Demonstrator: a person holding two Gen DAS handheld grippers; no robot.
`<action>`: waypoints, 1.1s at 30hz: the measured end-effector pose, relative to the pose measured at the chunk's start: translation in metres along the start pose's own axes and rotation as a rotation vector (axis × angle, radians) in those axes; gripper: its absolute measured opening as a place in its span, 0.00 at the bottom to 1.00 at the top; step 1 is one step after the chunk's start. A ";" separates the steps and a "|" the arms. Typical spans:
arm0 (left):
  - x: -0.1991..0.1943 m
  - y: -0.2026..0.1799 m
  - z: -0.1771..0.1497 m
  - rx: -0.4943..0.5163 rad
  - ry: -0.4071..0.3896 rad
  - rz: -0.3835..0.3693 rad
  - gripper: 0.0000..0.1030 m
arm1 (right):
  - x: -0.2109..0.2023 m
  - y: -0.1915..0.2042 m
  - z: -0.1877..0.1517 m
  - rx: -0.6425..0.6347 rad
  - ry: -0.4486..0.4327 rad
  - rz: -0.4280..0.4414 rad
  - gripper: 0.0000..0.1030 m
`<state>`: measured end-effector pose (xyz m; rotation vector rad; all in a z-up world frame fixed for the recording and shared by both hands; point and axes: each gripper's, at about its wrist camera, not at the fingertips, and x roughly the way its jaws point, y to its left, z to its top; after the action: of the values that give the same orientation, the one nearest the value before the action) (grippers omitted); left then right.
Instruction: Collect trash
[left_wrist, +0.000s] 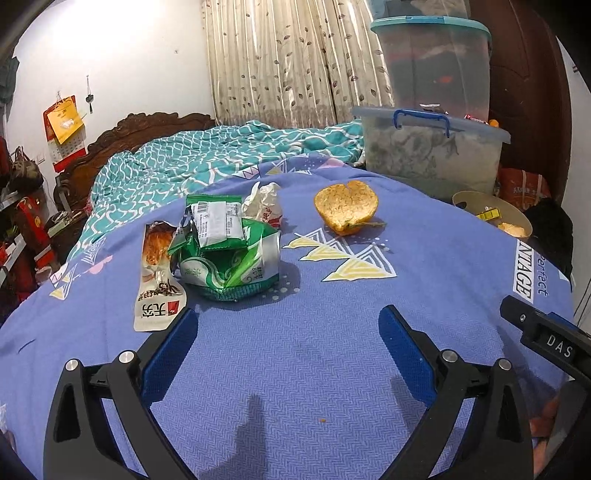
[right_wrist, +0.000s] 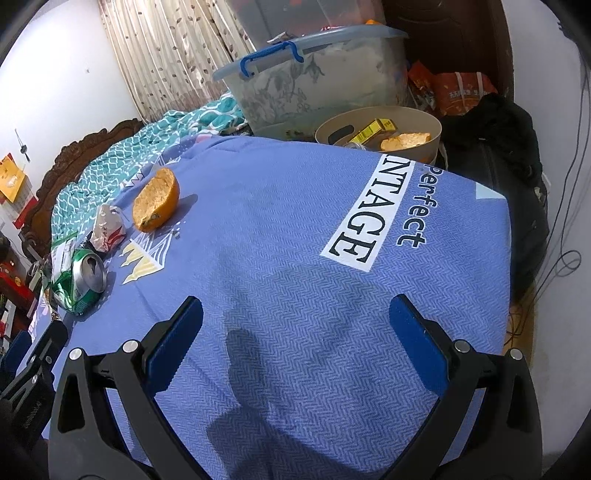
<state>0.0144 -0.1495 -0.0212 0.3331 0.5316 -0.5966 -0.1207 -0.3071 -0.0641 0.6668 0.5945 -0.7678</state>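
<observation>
Blue patterned bedspread (left_wrist: 295, 332) covers the bed, with a teal quilt (left_wrist: 207, 155), carved headboard (left_wrist: 122, 136) and leaf-print curtains (left_wrist: 280, 62) behind, though shelf clutter at nine o'clock is too dark to identify. Both the left tongs (left_wrist: 288, 334) and right tongs (right_wrist: 295, 319) stand wide apart, gripping nothing. Trash lies at eleven o'clock: a crushed green can (left_wrist: 236, 262) half hidden under a green wrapper (left_wrist: 214, 221), a snack packet (left_wrist: 159, 269), crumpled paper (left_wrist: 264, 205), orange peel (left_wrist: 347, 206) at twelve; the bin (right_wrist: 376, 122) is partly hidden by the bed edge.
</observation>
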 end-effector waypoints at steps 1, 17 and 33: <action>0.000 -0.001 0.000 0.001 0.000 0.000 0.92 | 0.000 0.000 0.000 0.001 0.000 0.002 0.97; 0.002 -0.001 -0.001 0.003 0.005 0.004 0.92 | 0.001 -0.001 0.001 0.009 -0.004 0.017 0.97; 0.002 0.017 -0.002 -0.062 0.011 -0.023 0.92 | -0.013 0.023 -0.005 -0.118 -0.030 0.116 0.97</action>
<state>0.0249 -0.1365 -0.0212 0.2719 0.5635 -0.5999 -0.1112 -0.2856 -0.0510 0.5752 0.5647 -0.6289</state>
